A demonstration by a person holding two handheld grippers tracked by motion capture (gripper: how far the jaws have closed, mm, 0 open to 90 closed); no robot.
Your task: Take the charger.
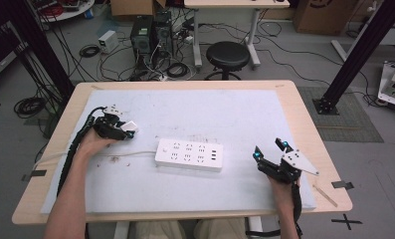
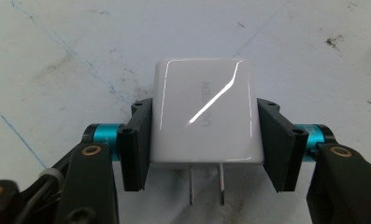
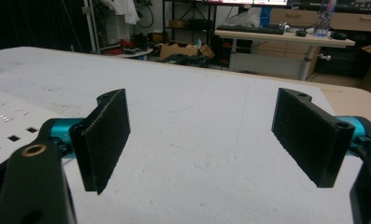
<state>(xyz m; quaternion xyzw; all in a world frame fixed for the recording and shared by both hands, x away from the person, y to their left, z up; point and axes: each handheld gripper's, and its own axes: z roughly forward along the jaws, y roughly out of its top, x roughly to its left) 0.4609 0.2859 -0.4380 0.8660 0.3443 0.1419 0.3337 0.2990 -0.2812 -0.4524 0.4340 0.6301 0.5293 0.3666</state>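
A glossy white plug-in charger (image 2: pixel 204 116) with two metal prongs lies between the black pads (image 2: pixel 136 144) of my left gripper (image 2: pixel 206 144), and both pads press on its sides. From above, that left gripper (image 1: pixel 121 130) holds the charger (image 1: pixel 130 126) at the left of the table, over the white mat (image 1: pixel 235 107). A white power strip (image 1: pixel 189 155) with several sockets lies mid-table, its cord running left. My right gripper (image 1: pixel 271 150) rests at the right of the mat. In its own view the right gripper (image 3: pixel 202 135) stands open with nothing between its pads.
The table's wooden edge (image 1: pixel 185 215) frames the mat. Beyond the far edge are a black stool (image 1: pixel 228 56), computer towers (image 1: pixel 150 35) and loose cables on the floor. A black frame post (image 1: pixel 356 50) rises at the right. The power strip's corner (image 3: pixel 5 126) lies left of the right gripper.
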